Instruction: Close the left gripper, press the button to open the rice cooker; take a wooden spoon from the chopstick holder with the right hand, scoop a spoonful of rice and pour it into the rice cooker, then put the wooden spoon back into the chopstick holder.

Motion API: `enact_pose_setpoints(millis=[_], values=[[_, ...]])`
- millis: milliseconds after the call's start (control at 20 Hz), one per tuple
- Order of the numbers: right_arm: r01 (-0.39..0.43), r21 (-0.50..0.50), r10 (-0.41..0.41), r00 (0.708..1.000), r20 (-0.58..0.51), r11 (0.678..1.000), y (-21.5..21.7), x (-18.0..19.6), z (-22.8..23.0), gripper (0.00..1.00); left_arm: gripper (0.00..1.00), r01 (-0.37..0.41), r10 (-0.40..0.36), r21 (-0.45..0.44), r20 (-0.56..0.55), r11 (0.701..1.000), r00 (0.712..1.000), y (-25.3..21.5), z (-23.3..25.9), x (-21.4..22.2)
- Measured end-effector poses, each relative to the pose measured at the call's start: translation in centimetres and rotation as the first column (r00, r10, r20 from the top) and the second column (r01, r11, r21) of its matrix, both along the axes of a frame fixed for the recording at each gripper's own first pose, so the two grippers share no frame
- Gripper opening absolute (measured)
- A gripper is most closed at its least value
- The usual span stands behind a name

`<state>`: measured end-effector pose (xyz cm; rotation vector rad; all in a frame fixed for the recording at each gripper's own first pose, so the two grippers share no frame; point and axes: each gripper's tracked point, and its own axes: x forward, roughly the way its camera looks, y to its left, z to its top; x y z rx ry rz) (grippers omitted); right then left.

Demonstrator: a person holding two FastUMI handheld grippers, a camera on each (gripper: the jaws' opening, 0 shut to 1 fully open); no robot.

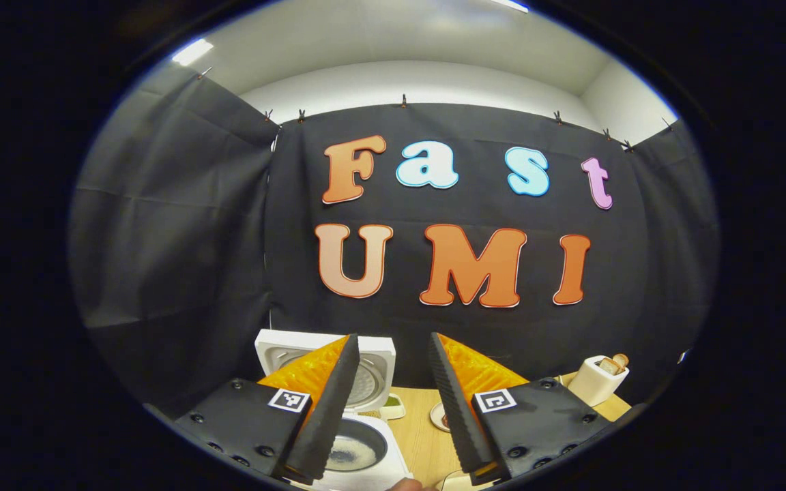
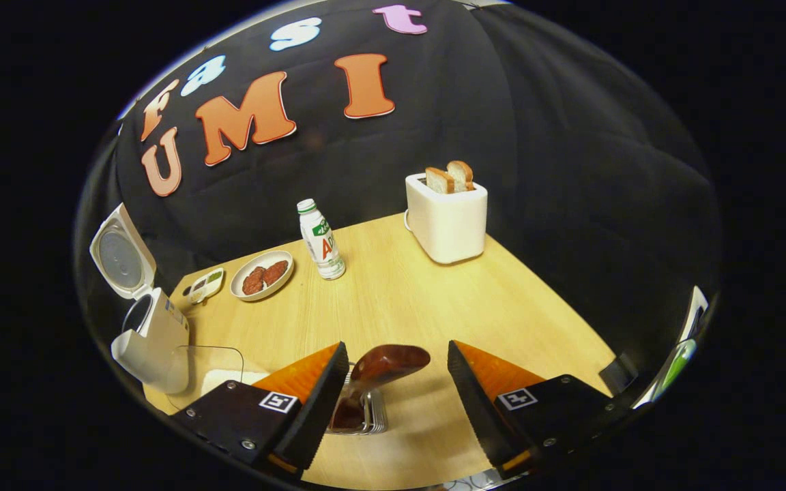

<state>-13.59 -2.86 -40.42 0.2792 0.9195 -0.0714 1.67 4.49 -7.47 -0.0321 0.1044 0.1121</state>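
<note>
Worktop [image 2: 434, 300]: light wood, carrying all items noted below.

Rice cooker [image 2: 154, 334]: white, at the far left edge of the worktop in the right gripper view, lid [image 2: 120, 254] swung up and standing open. In the left gripper view the same cooker sits low and directly ahead, partly behind the left finger, with the inner pot visible (contents appear pale and grainy, not clear enough to confirm).

Toaster [image 2: 446, 221]: white, at the back of the worktop, two bread slices [image 2: 451, 177] standing up out of its slots.

Bottle [image 2: 321, 240]: white with a green cap, upright, between the toaster and a plate [image 2: 263, 274]. The plate holds two reddish-brown pieces. Just left of it lies a small dish [image 2: 205, 284] with green content.

Chopstick holder [image 2: 364, 412]: a metal container low in the right gripper view, between the fingers of the right gripper [image 2: 396, 399].

Wooden spoon [image 2: 383, 368]: dark reddish-brown, standing in the holder, rounded end uppermost and leaning toward the right.

Right gripper jaws: wide apart, one either side of the spoon, neither touching it.

Left gripper [image 1: 389, 409] jaws: held apart, nothing between them, raised above the cooker.
</note>
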Motion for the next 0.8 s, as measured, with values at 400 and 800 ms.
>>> enact_pose_setpoints(millis=[400,800], values=[[0.163,0.222,-0.16,0.987,-0.031,0.961,2.1,-0.3,-0.7,0.45,0.72,-0.005,0.005,0.012,0.005,1.0,1.0,0.1,0.0,-0.3],[0.291,0.253,-0.282,0.957,-0.074,0.923,2.6,-1.3,-0.5,0.18,0.75,-0.006,0.006,0.001,0.007,1.0,1.0,0.6,-0.6,-0.1]])
